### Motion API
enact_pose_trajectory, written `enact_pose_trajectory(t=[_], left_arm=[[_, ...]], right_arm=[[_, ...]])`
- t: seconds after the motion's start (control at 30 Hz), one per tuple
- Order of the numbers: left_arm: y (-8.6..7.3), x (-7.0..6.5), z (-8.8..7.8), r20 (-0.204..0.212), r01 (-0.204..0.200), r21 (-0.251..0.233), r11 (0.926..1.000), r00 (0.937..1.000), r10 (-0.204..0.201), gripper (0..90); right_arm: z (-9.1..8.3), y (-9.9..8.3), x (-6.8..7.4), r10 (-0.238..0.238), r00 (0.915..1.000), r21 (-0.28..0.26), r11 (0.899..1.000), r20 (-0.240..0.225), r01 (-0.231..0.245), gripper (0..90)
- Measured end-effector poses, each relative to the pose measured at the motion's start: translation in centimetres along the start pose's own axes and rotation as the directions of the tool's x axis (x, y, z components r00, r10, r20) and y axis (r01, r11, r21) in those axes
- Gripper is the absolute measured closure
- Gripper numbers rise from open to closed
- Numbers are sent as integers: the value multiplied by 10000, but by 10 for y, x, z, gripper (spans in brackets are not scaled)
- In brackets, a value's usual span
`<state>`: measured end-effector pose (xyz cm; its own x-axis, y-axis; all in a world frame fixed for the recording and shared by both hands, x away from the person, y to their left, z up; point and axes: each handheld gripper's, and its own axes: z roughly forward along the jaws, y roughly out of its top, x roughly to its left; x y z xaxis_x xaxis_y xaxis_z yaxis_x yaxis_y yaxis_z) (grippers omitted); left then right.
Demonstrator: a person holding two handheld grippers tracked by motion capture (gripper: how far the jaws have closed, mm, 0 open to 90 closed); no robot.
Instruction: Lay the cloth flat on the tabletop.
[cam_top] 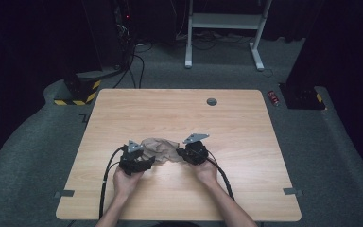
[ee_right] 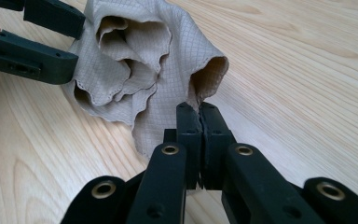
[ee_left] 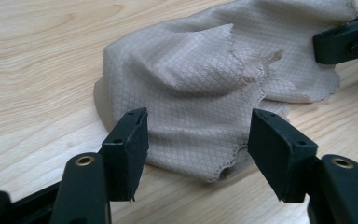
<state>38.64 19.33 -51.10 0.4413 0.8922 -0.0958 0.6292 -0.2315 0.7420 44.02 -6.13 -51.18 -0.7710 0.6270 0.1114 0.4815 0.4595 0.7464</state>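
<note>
At lower centre I pinch the beige cloth [ee_right: 140, 70] with my right gripper [ee_right: 199, 109]; my left gripper [ee_left: 198, 135] gapes wide around its edge.

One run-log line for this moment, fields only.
item: crumpled beige grid-weave cloth on wooden table | right gripper: shut on cloth edge | left gripper: open, jaws straddle cloth's near edge

A light wooden table [cam_top: 179, 113] with a round grey grommet [cam_top: 211, 101] stands on grey carpet [cam_top: 331, 156]. Behind it are a white frame [cam_top: 224, 21], black cables [cam_top: 134, 66], a striped base [cam_top: 78, 92] and a red can [cam_top: 273, 97]. The room beyond is dark.
</note>
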Motion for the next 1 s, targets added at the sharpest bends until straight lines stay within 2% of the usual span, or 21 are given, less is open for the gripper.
enact_pose_trajectory(t=[0.4,0.6,0.7,0.87,1.0], left_arm=[[4,-15,8,519,-201,-93,9998,9984,205,394],[13,-27,14,713,-602,-76,9982,9956,606,396],[16,-32,17,872,-562,-184,9982,9945,576,402],[17,-38,24,940,-722,-88,9974,9929,727,405],[18,-42,25,1035,-734,-106,9972,9919,741,405]], right_arm=[[-34,-20,-24,304,9983,-159,9994,505,-297,882],[-47,-31,-35,488,9959,-189,9987,763,-475,881],[-52,-33,-40,608,9945,-245,9980,851,-589,881],[-62,-42,-52,946,9894,-220,9954,1101,-928,879],[-65,-45,-57,1085,9870,-281,9940,1184,-1059,878]])
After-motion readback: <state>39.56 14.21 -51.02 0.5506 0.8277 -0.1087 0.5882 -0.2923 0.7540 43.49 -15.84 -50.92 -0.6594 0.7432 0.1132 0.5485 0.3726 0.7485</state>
